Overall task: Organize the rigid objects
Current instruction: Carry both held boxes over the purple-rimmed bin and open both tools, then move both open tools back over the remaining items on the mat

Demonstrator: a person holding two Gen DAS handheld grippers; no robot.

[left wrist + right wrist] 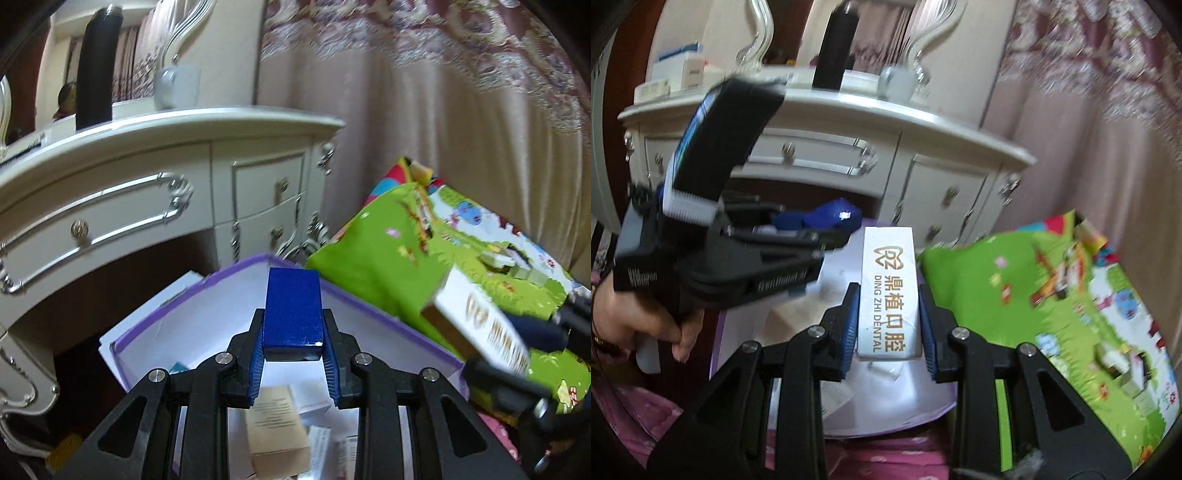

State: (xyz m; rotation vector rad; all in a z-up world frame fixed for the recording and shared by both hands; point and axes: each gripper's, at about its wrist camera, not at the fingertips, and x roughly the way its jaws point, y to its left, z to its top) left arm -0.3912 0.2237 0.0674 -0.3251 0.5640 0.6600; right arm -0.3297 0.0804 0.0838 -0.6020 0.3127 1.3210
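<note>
A: What does the left gripper point(293, 347) hold?
B: A blue box point(291, 310), clamped tight above the purple-edged box point(388, 314).
A: And the right gripper point(888, 325)?
B: Closed on a white box point(888, 291) over the same container.

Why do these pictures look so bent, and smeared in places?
Left wrist view: the fisheye lens bows the dresser; the blue box in the left gripper is sharp, the white box smeared by motion. Right wrist view: the white box's lettering is crisp in the right gripper; dresser and curtain blur.
</note>
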